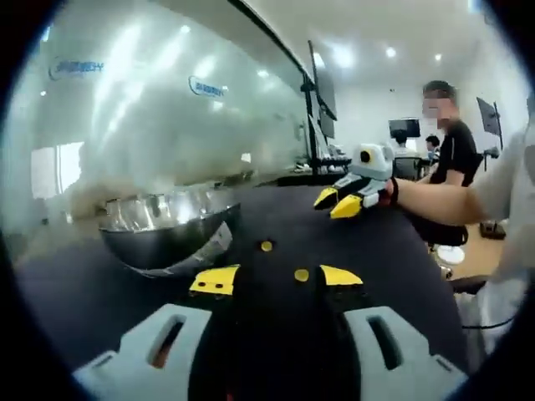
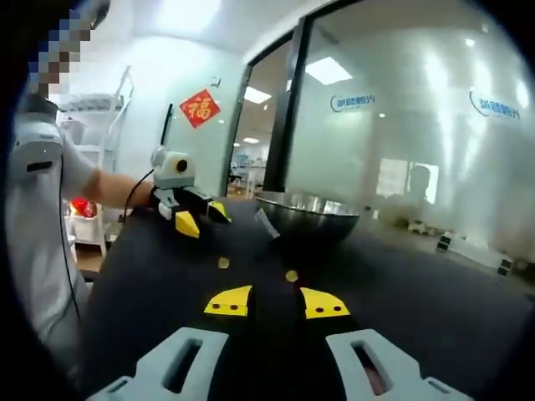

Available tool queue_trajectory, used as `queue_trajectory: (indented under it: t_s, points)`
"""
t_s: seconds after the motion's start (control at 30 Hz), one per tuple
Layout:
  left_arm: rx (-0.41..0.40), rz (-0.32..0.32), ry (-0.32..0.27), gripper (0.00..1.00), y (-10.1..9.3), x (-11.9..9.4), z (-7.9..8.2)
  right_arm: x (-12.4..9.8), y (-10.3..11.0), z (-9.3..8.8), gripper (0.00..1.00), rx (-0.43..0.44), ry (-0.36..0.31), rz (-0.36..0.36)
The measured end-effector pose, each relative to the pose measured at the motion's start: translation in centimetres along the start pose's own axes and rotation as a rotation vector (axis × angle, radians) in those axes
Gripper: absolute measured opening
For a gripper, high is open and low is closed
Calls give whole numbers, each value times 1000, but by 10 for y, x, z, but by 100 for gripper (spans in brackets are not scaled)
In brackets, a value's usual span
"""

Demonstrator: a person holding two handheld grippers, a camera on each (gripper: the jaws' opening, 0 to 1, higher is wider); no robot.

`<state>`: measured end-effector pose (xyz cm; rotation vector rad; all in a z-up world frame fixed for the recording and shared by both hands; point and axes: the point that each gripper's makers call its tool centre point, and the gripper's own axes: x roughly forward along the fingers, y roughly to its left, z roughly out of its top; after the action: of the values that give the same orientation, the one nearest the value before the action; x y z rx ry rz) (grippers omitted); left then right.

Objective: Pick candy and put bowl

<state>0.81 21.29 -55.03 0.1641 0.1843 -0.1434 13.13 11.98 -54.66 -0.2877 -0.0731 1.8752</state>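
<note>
Steel bowl [image 1: 167,234] on black table [image 1: 351,242]; contents hidden; candies [image 1: 301,274] beside.

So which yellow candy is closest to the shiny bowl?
The candy farther from the left claw is closest to the bowl; the other candy lies nearer that claw.

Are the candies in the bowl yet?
Not that I can see. Two yellow candies lie on the black table beside the metal bowl. Both the left gripper and right gripper are open, holding nothing. Picking and dropping both remains.
</note>
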Motion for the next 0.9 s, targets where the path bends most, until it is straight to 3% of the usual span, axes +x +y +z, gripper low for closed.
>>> queue_trajectory:
  t_s: [0.13, 0.17, 0.23, 0.37, 0.5, 0.7, 0.8, 0.87, 0.9]
  points:
    - [-25, -55, 53, 22, -14, 29, -15, 2, -2, -1, 16, -21, 2, -21]
    - [14, -74, 81, 22, -19, 34, -18, 2, -2, 1, 16, -8, -14, -16]
    - [7, -96, 46, 21, -24, 42, -9, 0, -3, 0, 16, 1, -17, -15]
    - [27, -109, 52, 20, -26, 59, -9, 0, -5, 1, 16, 21, -26, -22]
    - [46, -129, 63, 3, -38, 61, -8, 1, -4, -1, 16, 15, -15, -21]
    - [38, -129, 60, 1, -34, 60, -9, 10, 7, -13, 17, -57, 57, 5]
    - [82, -119, 46, 1, -32, 58, -8, 15, 5, -21, 17, -69, 113, 13]
    - [159, -100, 25, 1, -27, 56, -5, 22, -3, -25, 17, -8, 146, 3]
    - [154, -98, 27, 1, -28, 56, -6, 29, -13, -26, 17, 35, 168, -15]
